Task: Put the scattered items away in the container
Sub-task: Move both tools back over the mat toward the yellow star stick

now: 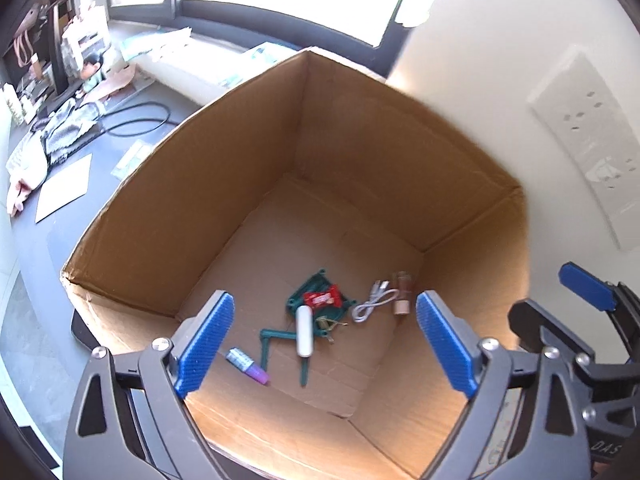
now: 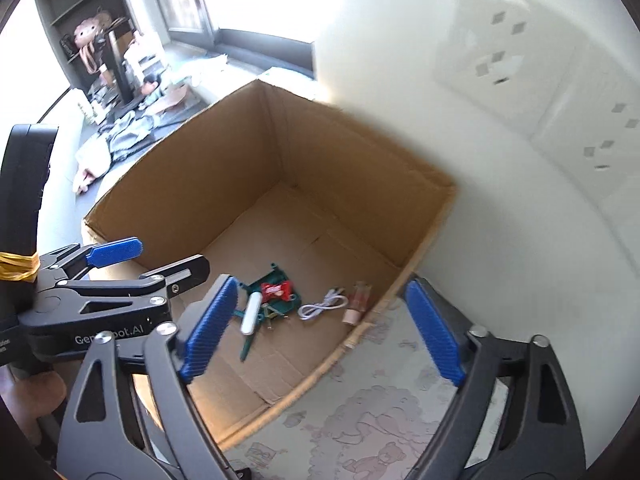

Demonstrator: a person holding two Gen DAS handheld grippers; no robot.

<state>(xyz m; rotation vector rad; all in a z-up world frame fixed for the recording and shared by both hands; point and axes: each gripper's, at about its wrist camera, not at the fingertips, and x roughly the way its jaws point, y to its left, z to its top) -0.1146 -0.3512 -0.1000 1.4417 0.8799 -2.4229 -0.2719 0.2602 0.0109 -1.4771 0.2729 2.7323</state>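
**Both grippers spread above the box, small items on its floor**

The open brown cardboard box [image 1: 304, 184] stands against a white wall, and the tidied items lie together on its floor. A red snack wrapper [image 1: 321, 299] rests on a dark green plastic frame [image 1: 316, 312], with a white cylindrical tube [image 1: 305, 332] lying across the frame's near edge. Just right of them is a coiled white USB cable [image 1: 370, 300], and beside that a small clear bottle with a pale cap [image 1: 402, 294]. Nearer the left pad lies a small tube with a purple cap [image 1: 247, 365].

The left gripper [image 1: 324, 340] hangs over the box with its blue pads wide apart and nothing between them. The right gripper [image 2: 320, 328] is likewise released and empty, over the box's near right edge and a pale printed cloth [image 2: 360, 420].

To the left, a dark desk [image 1: 60, 216] holds papers and a black cable.
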